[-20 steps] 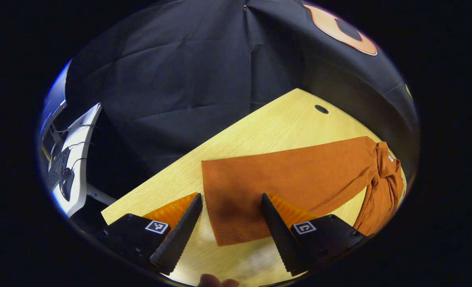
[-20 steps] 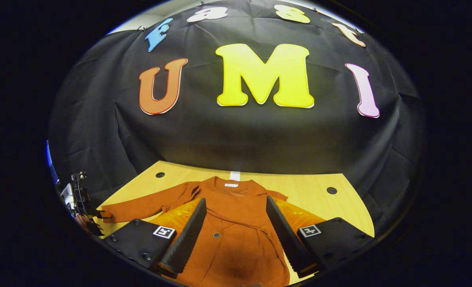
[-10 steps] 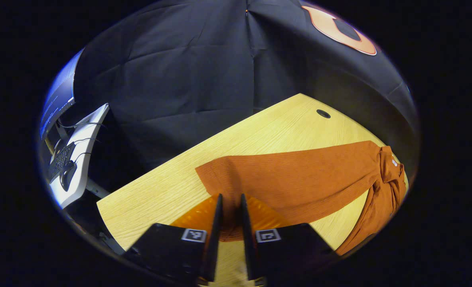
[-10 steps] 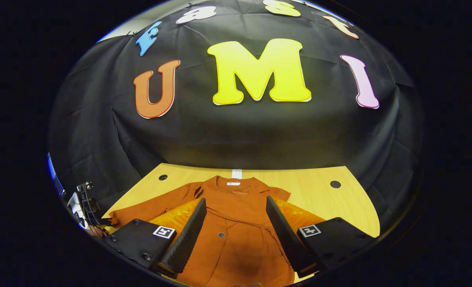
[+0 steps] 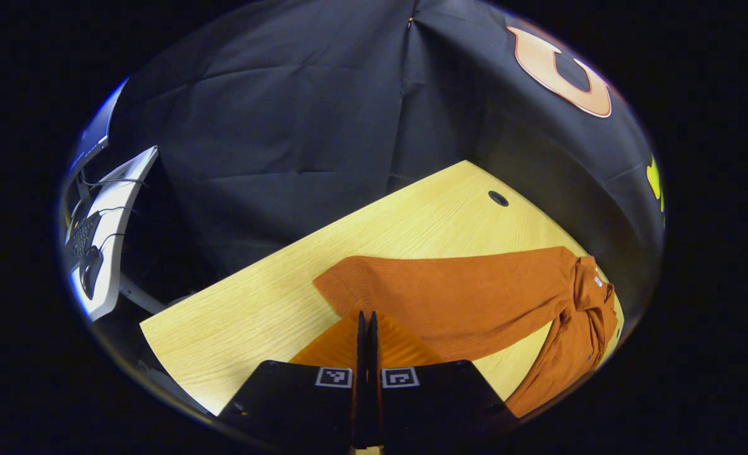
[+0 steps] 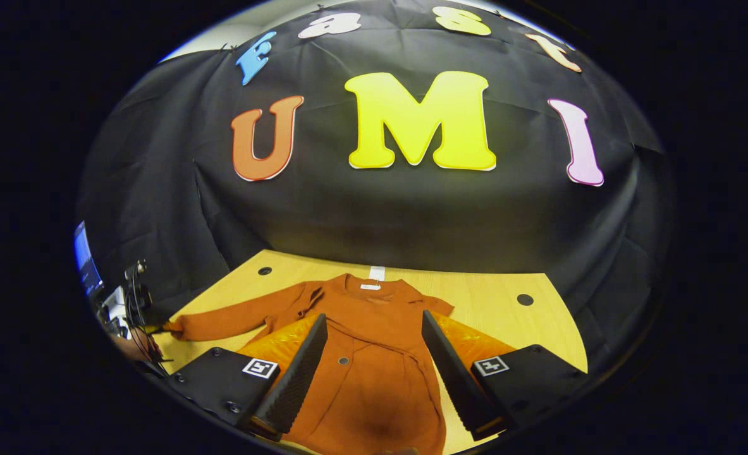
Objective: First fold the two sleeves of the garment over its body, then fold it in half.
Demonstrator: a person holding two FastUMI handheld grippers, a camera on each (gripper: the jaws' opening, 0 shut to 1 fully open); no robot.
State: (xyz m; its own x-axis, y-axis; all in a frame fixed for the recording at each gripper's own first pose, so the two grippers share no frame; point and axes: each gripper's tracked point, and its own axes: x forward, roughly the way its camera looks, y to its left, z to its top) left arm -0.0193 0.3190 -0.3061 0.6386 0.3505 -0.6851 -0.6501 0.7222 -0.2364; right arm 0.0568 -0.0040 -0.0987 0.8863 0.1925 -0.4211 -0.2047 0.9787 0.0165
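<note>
Garment lies flat on counter, collar toward booth wall. Your left gripper jaws closed on sleeve cuff; your right gripper jaws open above body. Knit looks soft, light, floppy: keep hold at cuff edge, carry it over body.

Ribbed knit garment, wood-grain table

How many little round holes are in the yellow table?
2. In the right gripper view, one hole is at the table's far left corner and the other hole at the far right. The orange garment could hide more.
</note>
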